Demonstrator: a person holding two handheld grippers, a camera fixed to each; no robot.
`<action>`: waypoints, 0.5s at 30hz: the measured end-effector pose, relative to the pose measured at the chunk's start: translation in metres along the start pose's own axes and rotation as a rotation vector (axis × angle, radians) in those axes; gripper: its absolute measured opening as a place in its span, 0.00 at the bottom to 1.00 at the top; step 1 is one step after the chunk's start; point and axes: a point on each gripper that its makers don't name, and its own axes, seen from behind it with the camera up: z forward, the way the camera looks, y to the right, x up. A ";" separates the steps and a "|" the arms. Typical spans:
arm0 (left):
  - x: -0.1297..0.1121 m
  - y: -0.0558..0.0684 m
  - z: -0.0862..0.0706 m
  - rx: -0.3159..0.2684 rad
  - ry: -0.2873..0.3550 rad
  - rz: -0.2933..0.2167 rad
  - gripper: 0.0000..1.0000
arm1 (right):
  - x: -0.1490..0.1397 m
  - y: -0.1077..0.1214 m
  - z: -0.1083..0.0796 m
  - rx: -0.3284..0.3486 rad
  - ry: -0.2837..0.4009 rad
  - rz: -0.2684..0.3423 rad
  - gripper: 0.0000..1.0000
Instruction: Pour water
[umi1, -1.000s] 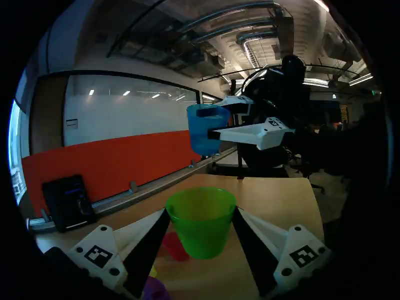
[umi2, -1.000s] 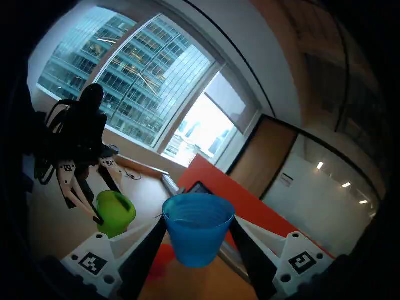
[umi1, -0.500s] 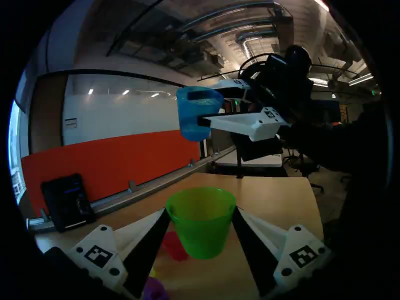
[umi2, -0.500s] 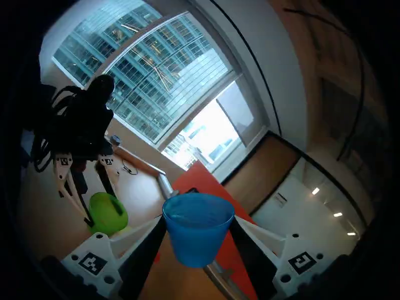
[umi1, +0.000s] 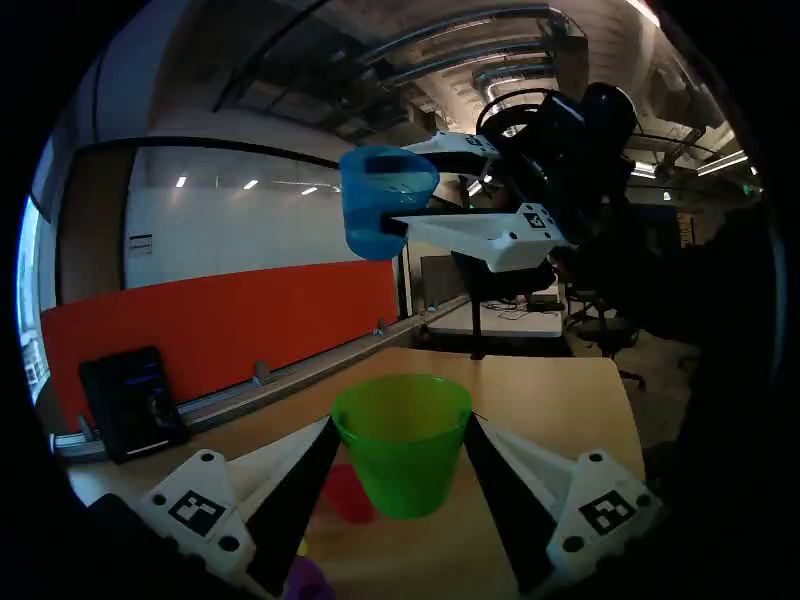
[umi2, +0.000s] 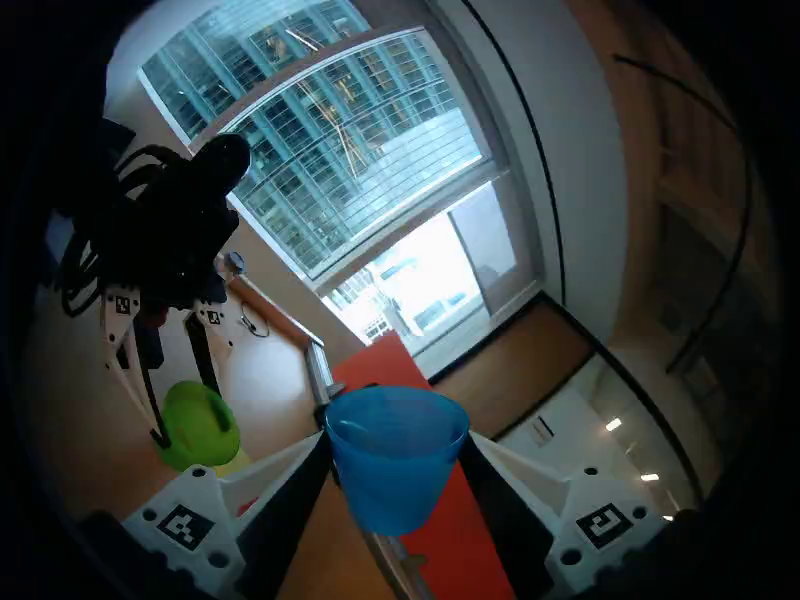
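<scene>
While the wooden table (umi1: 560, 395) is stretching out below, the left gripper (umi1: 400, 428) is pinching the green cup (umi1: 402, 470) between both fingers, holding it upright just above the tabletop. The right gripper (umi2: 396, 450) is squeezing the blue cup (umi2: 395, 480) the same way. In the left gripper view, that blue cup is hanging higher, slightly left of the green one and well apart from it. A small red object (umi1: 350, 492) is lying on the table beneath.
</scene>
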 end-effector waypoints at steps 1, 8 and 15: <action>0.000 0.000 0.000 -0.001 0.001 0.000 0.87 | 0.001 0.001 0.001 -0.001 0.001 -0.010 0.90; 0.002 0.003 0.001 -0.008 0.004 0.001 0.87 | 0.007 0.005 0.008 -0.007 0.007 -0.077 0.90; 0.004 0.003 0.002 -0.012 0.005 0.003 0.87 | 0.011 0.009 0.014 -0.016 0.011 -0.130 0.90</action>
